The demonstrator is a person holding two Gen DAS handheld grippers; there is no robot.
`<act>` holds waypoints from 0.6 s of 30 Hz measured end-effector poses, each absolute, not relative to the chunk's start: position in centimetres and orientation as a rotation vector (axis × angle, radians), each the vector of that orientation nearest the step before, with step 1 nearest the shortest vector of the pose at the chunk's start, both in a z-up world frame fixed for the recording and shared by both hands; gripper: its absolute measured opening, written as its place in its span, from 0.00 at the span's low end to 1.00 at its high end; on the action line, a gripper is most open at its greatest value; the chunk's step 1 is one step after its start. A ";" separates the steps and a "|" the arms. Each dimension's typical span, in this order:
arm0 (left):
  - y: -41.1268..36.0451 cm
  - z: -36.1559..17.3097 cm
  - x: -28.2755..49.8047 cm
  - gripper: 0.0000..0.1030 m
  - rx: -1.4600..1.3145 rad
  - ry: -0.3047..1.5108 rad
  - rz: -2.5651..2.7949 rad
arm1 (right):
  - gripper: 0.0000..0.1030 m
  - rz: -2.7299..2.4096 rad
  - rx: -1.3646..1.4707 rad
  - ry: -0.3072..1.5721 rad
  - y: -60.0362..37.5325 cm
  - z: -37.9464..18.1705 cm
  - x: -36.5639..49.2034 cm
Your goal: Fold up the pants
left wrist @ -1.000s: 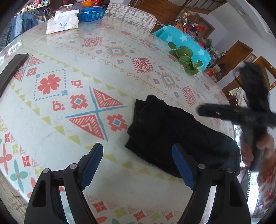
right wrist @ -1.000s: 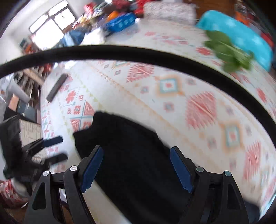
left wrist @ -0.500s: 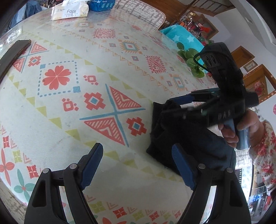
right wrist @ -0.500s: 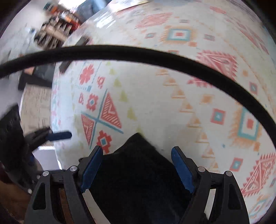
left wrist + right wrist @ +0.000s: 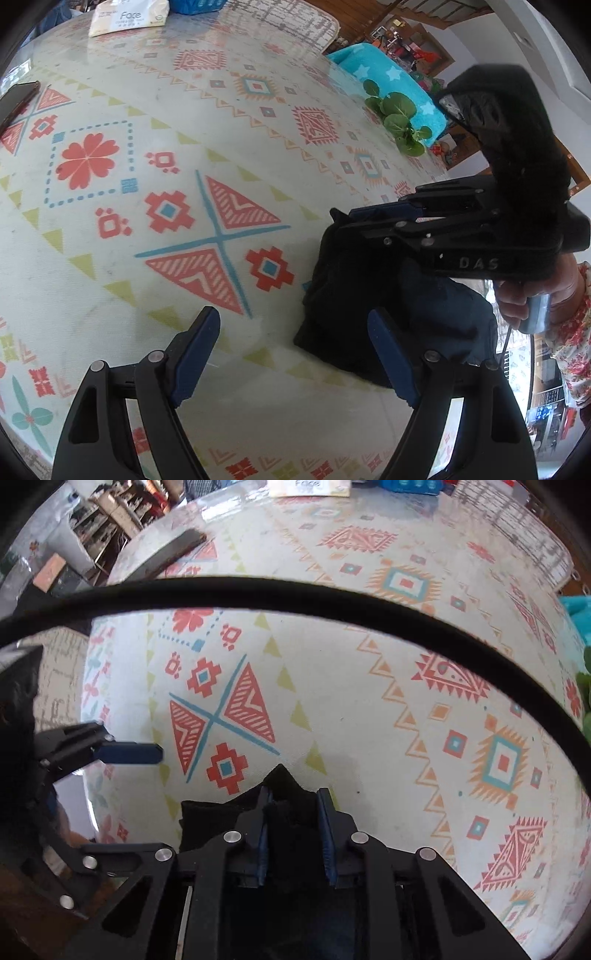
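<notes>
Right wrist: right claw [image 5: 295, 825] has just closed, pinching pants [image 5: 282, 779] corner.

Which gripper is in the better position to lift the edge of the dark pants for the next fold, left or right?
Right. The right gripper has just been closing and now pinches the pants at their corner. The left gripper is open above the bare tablecloth, beside the pants, holding nothing.

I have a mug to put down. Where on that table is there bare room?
Wide bare cloth lies left of the dark pants, up to the tissue pack and phone. It is crowded by the pants, right claw and greens.
</notes>
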State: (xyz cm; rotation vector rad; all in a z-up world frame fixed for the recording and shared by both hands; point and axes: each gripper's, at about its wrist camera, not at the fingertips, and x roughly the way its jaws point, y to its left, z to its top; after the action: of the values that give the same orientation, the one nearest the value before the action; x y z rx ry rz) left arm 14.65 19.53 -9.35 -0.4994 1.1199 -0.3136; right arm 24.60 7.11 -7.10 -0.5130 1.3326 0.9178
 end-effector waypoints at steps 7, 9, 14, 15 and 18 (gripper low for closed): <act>16.7 -9.6 16.3 0.79 -0.454 1.087 -0.374 | 0.23 0.917 -0.446 1.307 5.2 -5.8 25.6; 16.2 -9.6 16.6 0.75 -0.456 1.091 -0.406 | 0.23 0.917 -0.433 1.299 4.9 -5.5 25.4; 15.1 -8.9 16.5 0.19 -0.443 1.121 -0.448 | 0.23 0.899 -0.411 1.293 4.1 -4.6 25.4; 14.9 -8.5 16.4 0.17 -0.440 1.116 -0.454 | 0.23 0.896 -0.410 1.290 3.9 -4.4 25.3; 14.4 -7.0 16.1 0.16 -0.456 1.093 -0.477 | 0.23 0.891 -0.390 1.272 2.9 -3.3 25.3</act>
State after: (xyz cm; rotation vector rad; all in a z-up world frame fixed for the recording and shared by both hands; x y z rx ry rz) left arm 16.11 14.39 -7.03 -0.4555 1.0929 -0.4765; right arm 25.34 2.90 -3.33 -0.3903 1.2725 0.8911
